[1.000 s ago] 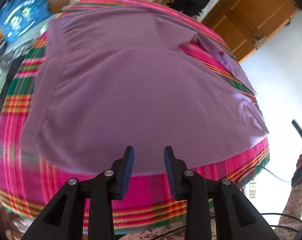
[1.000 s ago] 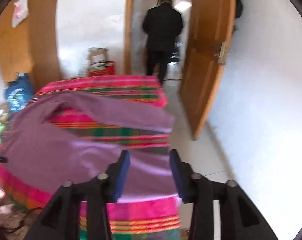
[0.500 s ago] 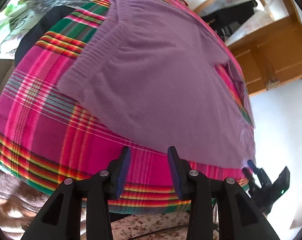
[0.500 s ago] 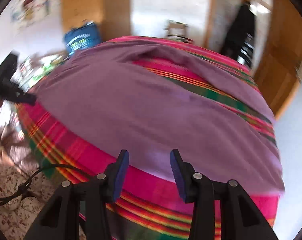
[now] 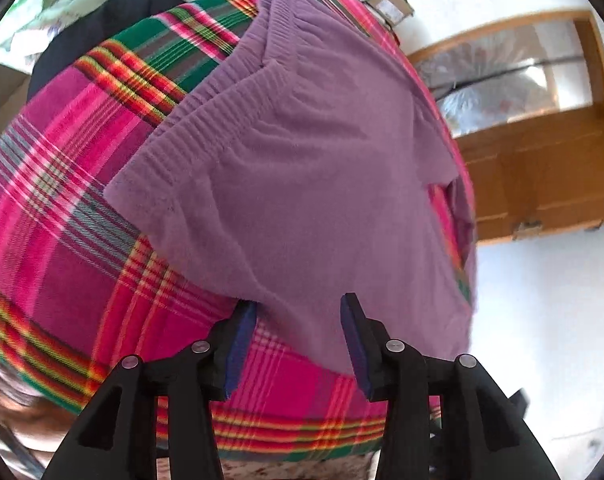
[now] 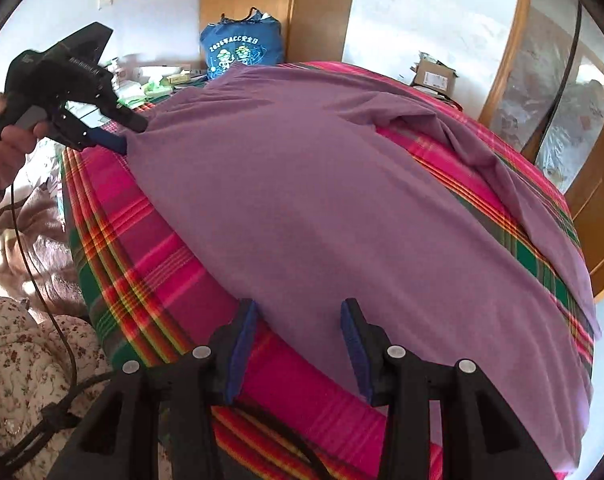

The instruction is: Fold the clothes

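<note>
Here, purple garment [image 5: 310, 168] edge between jaws.

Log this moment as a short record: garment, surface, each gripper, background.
garment: purple knit trousers spread flat, ribbed waistband far left
surface: pink, green and red plaid cloth under it
left gripper: jaws have just been opening, fingers astride the near hem, not pressing
right gripper: open, at the near edge
background: blue printed bag, wooden door
</note>
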Available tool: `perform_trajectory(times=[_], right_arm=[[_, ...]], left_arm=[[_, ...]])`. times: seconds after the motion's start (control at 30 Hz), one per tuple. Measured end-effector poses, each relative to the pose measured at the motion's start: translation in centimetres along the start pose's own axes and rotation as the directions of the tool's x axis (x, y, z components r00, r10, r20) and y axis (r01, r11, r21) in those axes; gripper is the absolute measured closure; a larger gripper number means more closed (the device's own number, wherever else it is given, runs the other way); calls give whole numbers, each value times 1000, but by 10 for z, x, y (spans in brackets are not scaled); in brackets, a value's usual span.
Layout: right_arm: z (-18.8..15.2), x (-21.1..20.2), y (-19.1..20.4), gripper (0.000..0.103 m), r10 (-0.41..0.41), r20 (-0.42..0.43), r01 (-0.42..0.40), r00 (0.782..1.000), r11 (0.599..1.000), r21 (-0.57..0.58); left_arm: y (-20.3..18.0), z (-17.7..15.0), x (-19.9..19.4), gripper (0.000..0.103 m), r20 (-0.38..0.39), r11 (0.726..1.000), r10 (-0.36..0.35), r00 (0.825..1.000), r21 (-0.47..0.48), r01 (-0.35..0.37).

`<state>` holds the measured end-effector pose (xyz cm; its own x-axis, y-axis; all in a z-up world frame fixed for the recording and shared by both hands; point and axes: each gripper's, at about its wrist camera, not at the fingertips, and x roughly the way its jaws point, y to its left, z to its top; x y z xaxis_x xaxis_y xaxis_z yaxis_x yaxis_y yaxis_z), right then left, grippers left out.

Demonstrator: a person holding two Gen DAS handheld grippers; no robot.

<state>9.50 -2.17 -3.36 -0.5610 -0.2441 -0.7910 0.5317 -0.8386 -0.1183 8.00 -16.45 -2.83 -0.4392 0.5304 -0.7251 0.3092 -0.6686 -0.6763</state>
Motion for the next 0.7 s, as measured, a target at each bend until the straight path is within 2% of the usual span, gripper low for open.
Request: perform_trajectory(times=[0.1,0.17,0.3,0.33,0.4,0.57,0.7], right_arm=[[2,2,1,59,-8,-2,8,1000,1000,0],[1,2,3,65,2,2,-2,1000,1000,9],[1,1,14,92,7,16,-7,1000,1000,-13],[1,1,17,97,4,21,-3,1000,1000,-28],[1,0,21,98,-10,27,11,1000,999,-44],[4,-5,13,100,20,43,-21,999,1000,15],[10,-15,5,100,56,76,-62,995,996,68]], left_arm=[[5,4,0,60,11,998,-41,999,-43,41],[6,6,2,60,28,997,-46,999,-59,47],[14,7,-7,68,79,994,-26,997,-100,34],[14,8,-8,74,91,994,-24,996,-102,33],[18,9,-13,80,124,992,-26,992,-117,40],[30,10,-17,79,151,985,-15,988,-169,41],[36,4,-19,71,182,977,-34,983,-203,71]])
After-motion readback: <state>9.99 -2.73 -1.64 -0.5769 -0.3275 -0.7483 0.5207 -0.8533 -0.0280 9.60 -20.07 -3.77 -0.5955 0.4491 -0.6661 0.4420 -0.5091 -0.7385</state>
